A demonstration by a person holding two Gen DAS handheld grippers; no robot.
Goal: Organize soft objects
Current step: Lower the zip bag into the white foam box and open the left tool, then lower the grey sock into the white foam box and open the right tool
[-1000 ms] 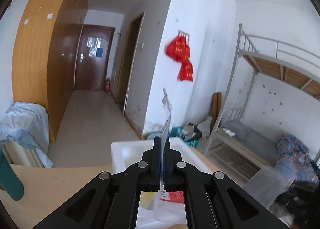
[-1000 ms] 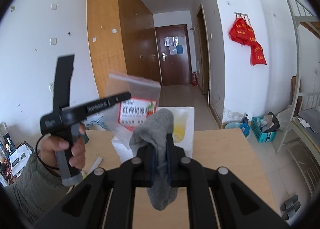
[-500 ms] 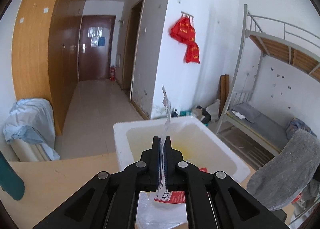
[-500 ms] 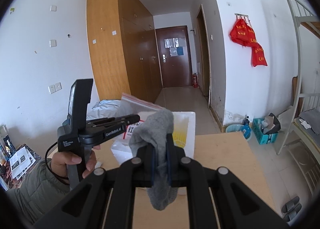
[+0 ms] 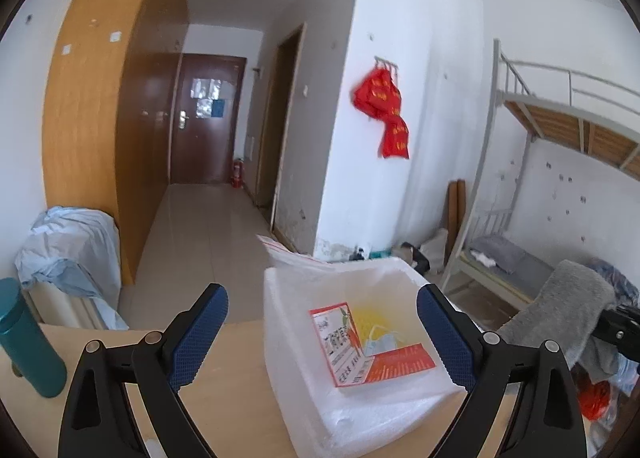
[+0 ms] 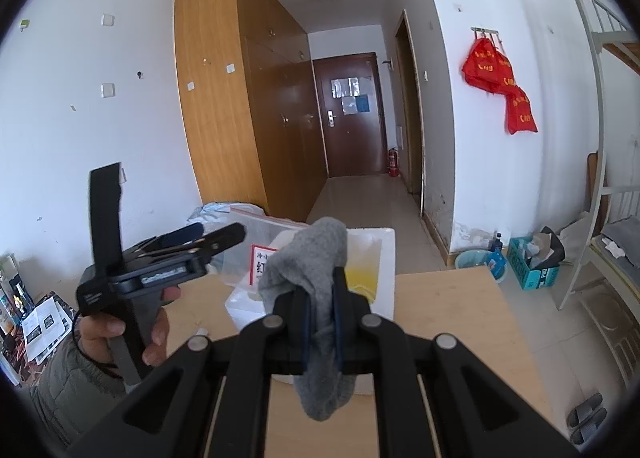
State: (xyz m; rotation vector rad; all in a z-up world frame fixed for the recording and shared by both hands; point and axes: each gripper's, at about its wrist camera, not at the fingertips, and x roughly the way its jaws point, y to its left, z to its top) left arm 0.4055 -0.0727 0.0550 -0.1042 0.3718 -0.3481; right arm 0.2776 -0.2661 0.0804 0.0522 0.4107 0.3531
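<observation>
Left wrist view: the left hand-held gripper [image 5: 322,332] has its jaws opening wide, with nothing pressed between the blue pads [image 5: 198,334]. Beyond them one clear plastic bag [image 5: 352,342] with a red and white label lies in one white foam box [image 5: 360,410] on the worktop [image 5: 224,410]. One teal bottle [image 5: 28,342] stands at the left, seen only here.

Right wrist view: the right hand-held gripper [image 6: 320,316] is clamped narrow on one grey sock [image 6: 316,286], soft and ribbed, drooping over both ends. Only this view shows the person's hand [image 6: 120,334] gripping the left tool.
</observation>
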